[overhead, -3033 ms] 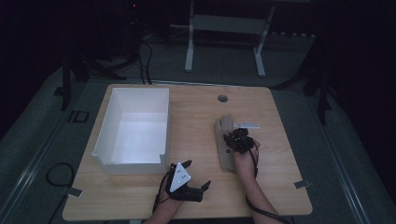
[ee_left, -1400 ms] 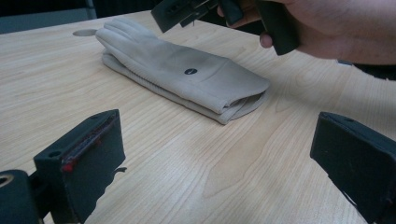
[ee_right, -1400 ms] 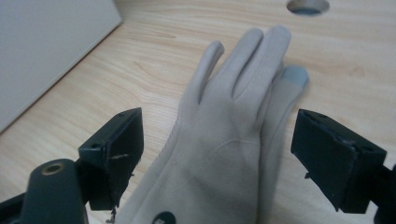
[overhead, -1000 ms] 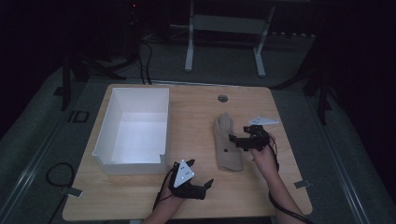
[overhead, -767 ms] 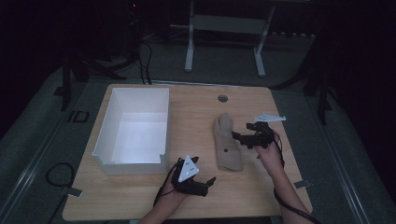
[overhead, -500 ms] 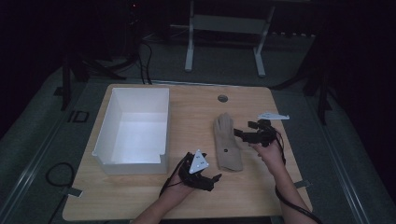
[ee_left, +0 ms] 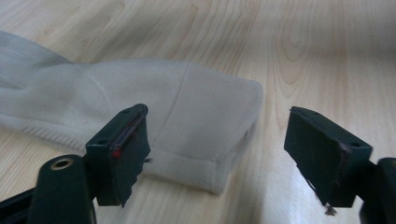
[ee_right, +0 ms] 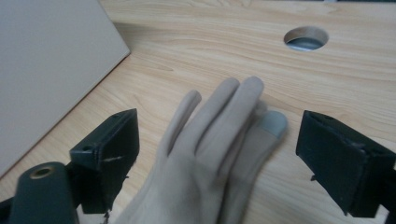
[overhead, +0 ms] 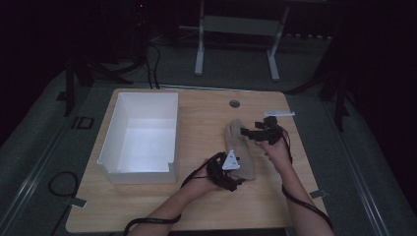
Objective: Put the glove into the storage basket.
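Observation:
A beige glove (overhead: pixel 239 147) lies flat on the wooden table (overhead: pixel 196 206), right of centre, fingers pointing away from me. My left gripper (overhead: pixel 235 178) hovers at the glove's cuff end (ee_left: pixel 205 135), open, with the cuff between its jaws. My right gripper (overhead: pixel 247 132) is open at the finger end, and the glove's fingers (ee_right: pixel 219 126) lie between its jaws. One glove fingertip (ee_right: pixel 273 123) is grey.
A white open box (overhead: pixel 141 135) stands on the left half of the table; its wall (ee_right: pixel 42 65) shows left in the right gripper view. A round cable hole (overhead: pixel 234 103) sits near the far edge. Table legs and cables stand beyond on the dark floor.
My left gripper moved right and forward from the table's front edge to the glove's cuff. The right gripper swung in from the glove's right side toward its fingers.

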`<state>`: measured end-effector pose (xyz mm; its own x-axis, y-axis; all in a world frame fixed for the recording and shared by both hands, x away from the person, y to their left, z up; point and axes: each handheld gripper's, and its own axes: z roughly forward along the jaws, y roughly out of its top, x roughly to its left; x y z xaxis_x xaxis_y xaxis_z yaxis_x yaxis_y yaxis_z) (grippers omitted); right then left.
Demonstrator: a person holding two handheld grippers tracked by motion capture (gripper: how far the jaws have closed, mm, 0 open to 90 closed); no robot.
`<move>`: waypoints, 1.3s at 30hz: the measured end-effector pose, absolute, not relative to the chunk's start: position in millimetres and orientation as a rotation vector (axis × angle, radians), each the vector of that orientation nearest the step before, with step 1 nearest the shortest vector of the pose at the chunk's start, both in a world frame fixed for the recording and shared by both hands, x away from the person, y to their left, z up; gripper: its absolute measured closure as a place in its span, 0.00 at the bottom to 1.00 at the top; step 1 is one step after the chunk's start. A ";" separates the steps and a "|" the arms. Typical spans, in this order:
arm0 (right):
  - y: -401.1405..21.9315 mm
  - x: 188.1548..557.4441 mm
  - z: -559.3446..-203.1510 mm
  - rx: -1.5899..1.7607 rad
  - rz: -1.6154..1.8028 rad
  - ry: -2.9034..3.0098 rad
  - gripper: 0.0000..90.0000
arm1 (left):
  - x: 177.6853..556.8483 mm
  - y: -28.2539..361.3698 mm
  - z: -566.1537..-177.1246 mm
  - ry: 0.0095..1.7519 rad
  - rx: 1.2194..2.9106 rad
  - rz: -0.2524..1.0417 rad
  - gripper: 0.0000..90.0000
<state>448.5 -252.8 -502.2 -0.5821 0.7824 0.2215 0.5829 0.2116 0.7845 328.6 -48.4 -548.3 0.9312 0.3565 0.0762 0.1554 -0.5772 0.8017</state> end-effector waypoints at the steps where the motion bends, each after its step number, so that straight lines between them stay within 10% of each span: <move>1: -250.1 451.6 -504.0 1.312 1.309 2.261 0.14 | 331.2 -51.0 -549.9 0.356 2.206 0.280 0.25; 19: -235.3 480.3 -554.4 1.520 1.172 2.379 0.33 | 351.2 -51.6 -562.6 0.390 2.269 0.214 0.32; 31: -224.2 467.7 -552.2 1.385 1.166 2.410 0.75 | 345.5 -50.2 -568.2 0.350 2.311 0.277 0.30; 39: -217.6 461.4 -548.9 1.306 1.113 2.384 0.76 | 345.9 -52.0 -566.5 0.344 2.337 0.309 0.37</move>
